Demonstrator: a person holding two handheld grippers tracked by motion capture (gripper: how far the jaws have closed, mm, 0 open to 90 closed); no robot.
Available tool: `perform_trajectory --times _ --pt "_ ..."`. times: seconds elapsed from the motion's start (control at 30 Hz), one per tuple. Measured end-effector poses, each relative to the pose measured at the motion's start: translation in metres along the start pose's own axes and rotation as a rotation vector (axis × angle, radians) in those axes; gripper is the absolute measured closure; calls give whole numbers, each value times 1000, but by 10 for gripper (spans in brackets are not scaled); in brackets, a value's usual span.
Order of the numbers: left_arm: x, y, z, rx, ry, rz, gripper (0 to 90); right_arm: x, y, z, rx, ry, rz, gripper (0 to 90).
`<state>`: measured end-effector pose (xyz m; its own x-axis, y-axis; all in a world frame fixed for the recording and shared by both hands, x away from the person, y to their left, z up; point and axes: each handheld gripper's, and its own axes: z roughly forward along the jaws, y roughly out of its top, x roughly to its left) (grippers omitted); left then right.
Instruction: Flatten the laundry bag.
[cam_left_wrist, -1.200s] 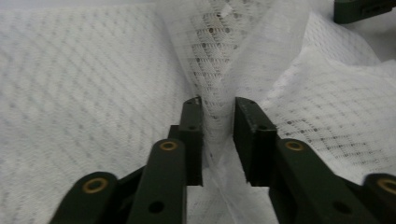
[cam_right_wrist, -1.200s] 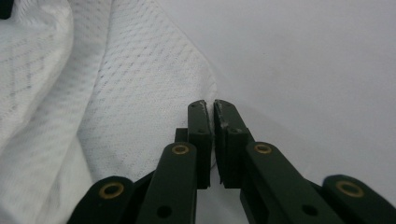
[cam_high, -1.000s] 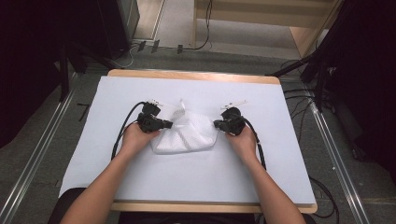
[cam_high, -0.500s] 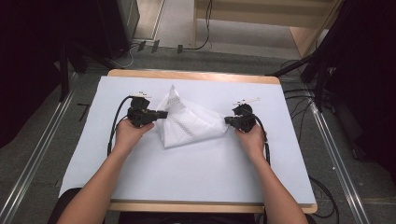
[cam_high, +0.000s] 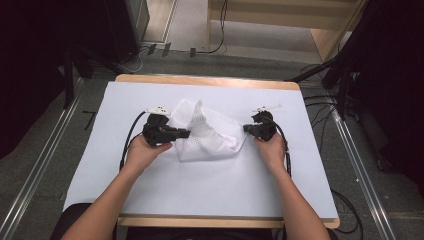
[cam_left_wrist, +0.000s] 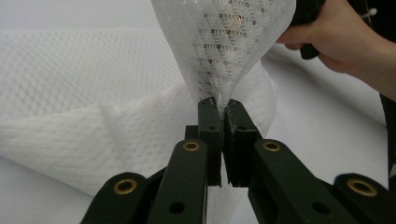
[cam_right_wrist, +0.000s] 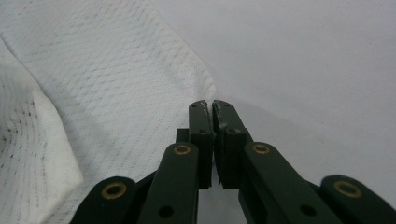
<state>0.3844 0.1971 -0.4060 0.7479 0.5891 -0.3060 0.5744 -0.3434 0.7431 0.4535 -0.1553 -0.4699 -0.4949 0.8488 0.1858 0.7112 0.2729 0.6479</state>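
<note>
White mesh cloth (cam_high: 207, 131) lies crumpled mid-surface on the white-covered surface (cam_high: 210, 190), between both hands. Left claw (cam_high: 186, 133) sits at the cloth's left side; in the left gripper view the left claw (cam_left_wrist: 220, 103) has jaws pressed together with a pinch of mesh cloth (cam_left_wrist: 224, 46) caught between the tips, fabric rising from the pinch in a stretched cone, holes see-through. More cloth bunched in folds behind and to the left of the jaws in that view. Right claw (cam_high: 246, 128) is at the cloth's right edge in the high view. Right gripper view: right claw (cam_right_wrist: 209, 104) jaws closed tight, only a hairline gap; the cloth (cam_right_wrist: 102, 84) edge runs right up against the left jaw tip, but cannot tell if any fabric is actually nipped between the jaws. Bare white surface (cam_right_wrist: 317, 70) to the right of the tips. Person's right hand (cam_left_wrist: 336, 37) shows far off in the left gripper view, wrapped round its gripper body. Both forearms come in from the bottom edge in the high view.
</note>
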Motion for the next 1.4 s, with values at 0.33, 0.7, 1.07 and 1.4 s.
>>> perform_trajectory --times 0.33,0.7,1.07,1.4 --pt "-25 -10 4 61 -58 65 832 0 1 1 2 3 2 880" --pt "-42 -21 3 131 -100 94 717 1 3 3 -2 8 -8 863" --pt "-41 -26 -12 124 -98 76 589 3 10 -2 -10 29 -1 810" --pt "-23 -25 -22 104 -16 53 553 13 10 -26 -48 64 -33 746"
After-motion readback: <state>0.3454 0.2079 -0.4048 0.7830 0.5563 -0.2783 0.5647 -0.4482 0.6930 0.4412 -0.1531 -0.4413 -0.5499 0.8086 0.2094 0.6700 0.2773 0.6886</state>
